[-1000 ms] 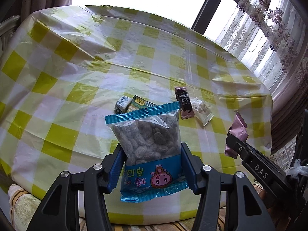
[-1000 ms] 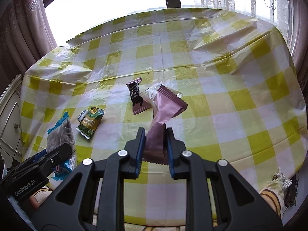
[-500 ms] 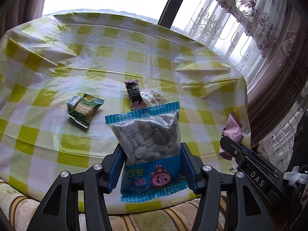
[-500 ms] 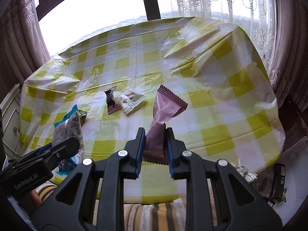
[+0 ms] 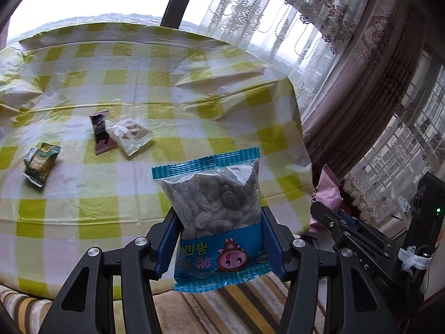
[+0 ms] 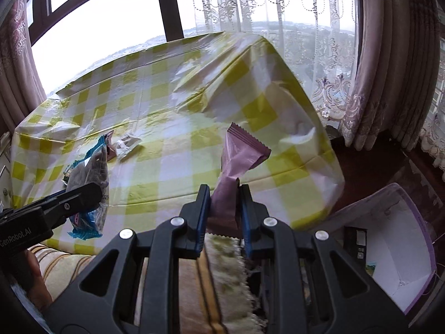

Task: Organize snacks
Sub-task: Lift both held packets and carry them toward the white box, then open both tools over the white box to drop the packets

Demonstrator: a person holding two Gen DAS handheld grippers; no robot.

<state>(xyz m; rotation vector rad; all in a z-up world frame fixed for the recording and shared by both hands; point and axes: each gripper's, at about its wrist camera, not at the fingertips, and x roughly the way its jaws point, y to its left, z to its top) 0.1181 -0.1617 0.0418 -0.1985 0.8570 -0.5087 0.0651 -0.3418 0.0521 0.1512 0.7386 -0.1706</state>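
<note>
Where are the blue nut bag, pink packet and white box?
blue nut bag (image 5: 217, 203), left wrist view, clear middle panel.
pink packet (image 6: 239, 158), right wrist view, upper body.
white box (image 6: 400, 253), right wrist view, inner wall.

1. Left wrist cam: sits just behind left gripper (image 5: 219, 239), looks fwd & down along its fingers, across the near right corner of the checked table (image 5: 116, 105) twd the curtained window (image 5: 278, 14)
2. Right wrist cam: same setup behind right gripper (image 6: 222, 208), aimed fwd & down past table's right edge; white box (image 6: 395, 247) on floor at lower right
3. Shared: tabletop w/ loose snack packs, window; each view catches the other gripper at its edge
</note>
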